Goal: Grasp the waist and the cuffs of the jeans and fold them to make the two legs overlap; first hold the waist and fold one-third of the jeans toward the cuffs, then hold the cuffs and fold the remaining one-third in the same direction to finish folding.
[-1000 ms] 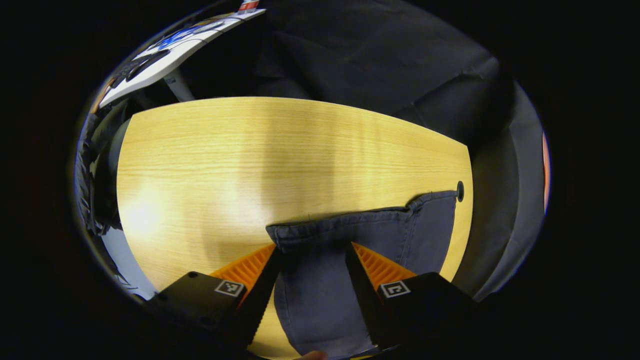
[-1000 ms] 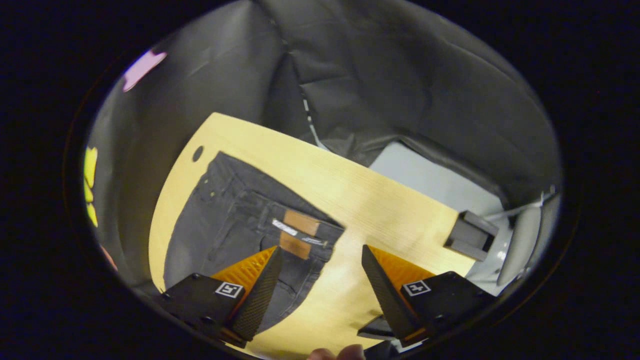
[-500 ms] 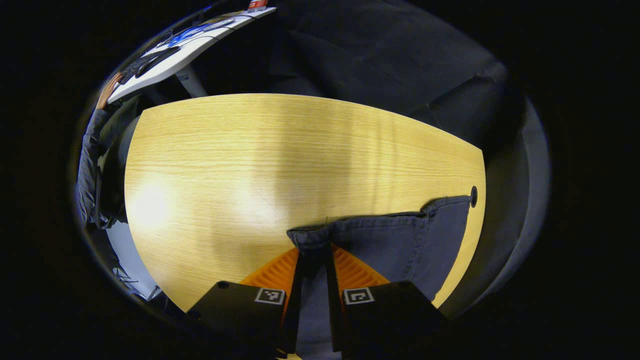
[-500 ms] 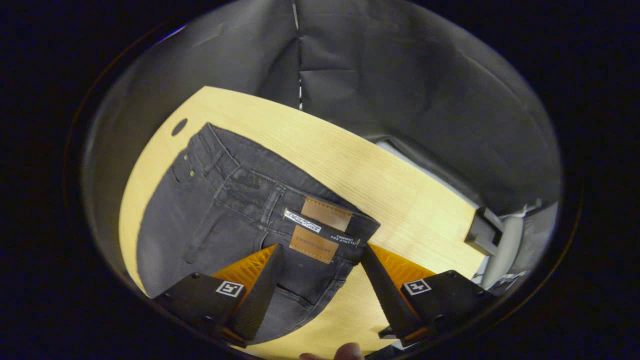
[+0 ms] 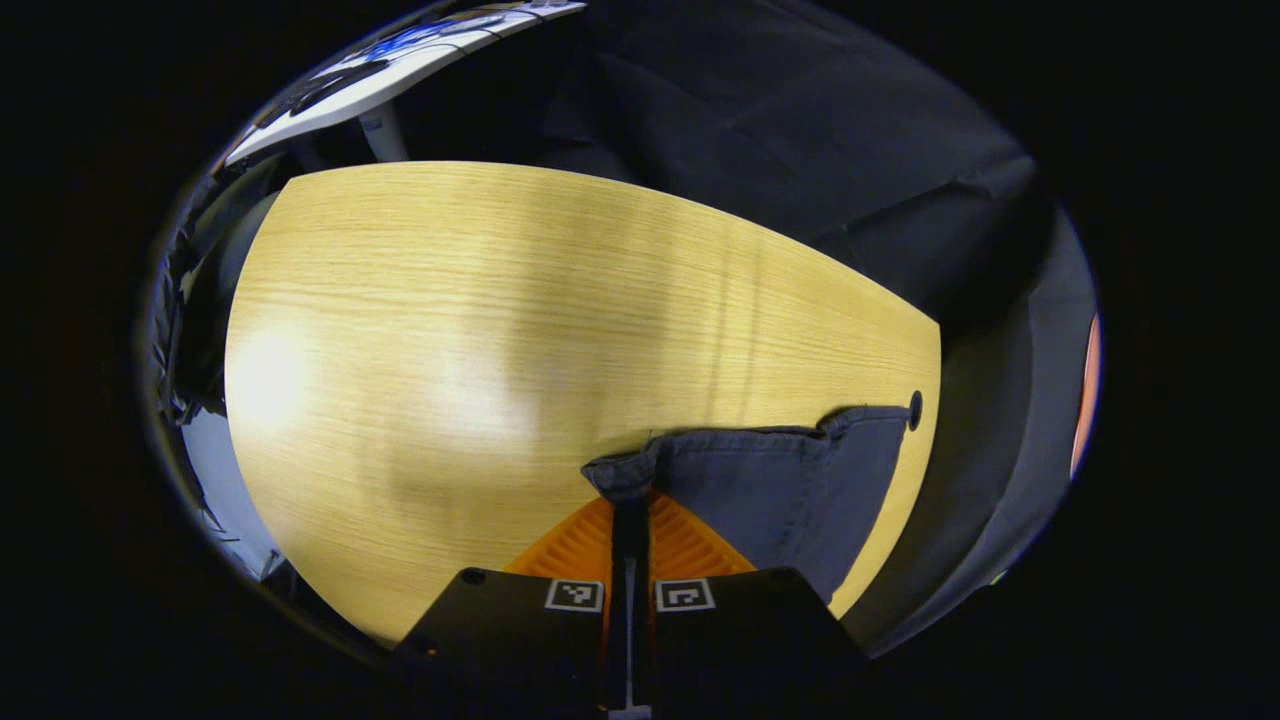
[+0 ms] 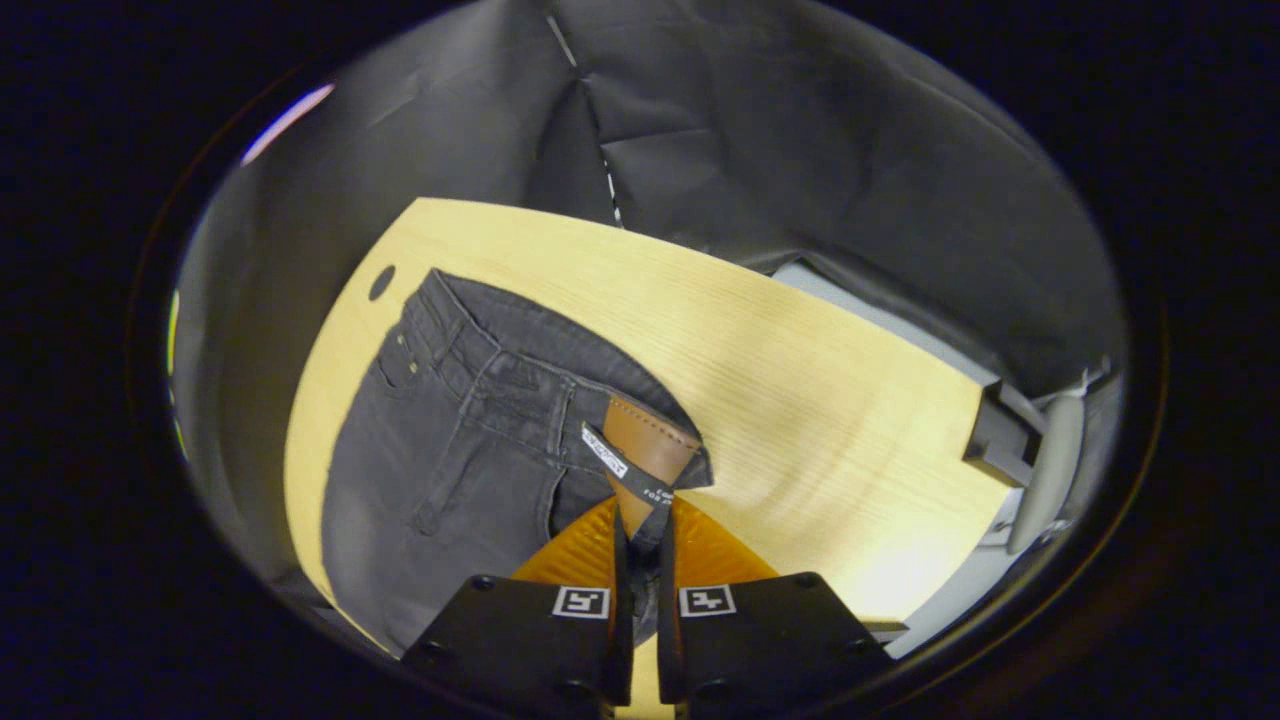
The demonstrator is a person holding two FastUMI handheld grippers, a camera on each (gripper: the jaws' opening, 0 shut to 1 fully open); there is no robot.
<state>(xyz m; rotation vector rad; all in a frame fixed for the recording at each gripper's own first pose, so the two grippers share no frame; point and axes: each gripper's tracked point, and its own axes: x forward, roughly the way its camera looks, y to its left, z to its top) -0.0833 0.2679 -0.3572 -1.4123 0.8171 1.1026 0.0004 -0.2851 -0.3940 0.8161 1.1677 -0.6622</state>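
Observation:
Dark grey jeans (image 6: 470,450) lie flat on the light wooden table (image 6: 800,380). In the right gripper view their waist runs from a button corner at the upper left to a brown leather patch (image 6: 648,455). My right gripper (image 6: 640,520) is shut on the waistband at that patch, and the cloth bunches between its fingers. In the left gripper view the cuffs' hem (image 5: 770,440) lies across the table (image 5: 500,320) toward the right edge. My left gripper (image 5: 630,505) is shut on the hem's left corner, which puckers up.
A small dark hole (image 5: 915,410) in the table sits by the far cuff corner, and the same kind of hole (image 6: 381,282) lies by the waist. A white desk (image 5: 400,65) stands beyond the table. A grey block (image 6: 1000,435) is at the table's right end.
Both grippers went from open to shut. The left closed on the cuff hem first; the right slid over the waistband and closed on it at the leather patch, bunching the cloth.

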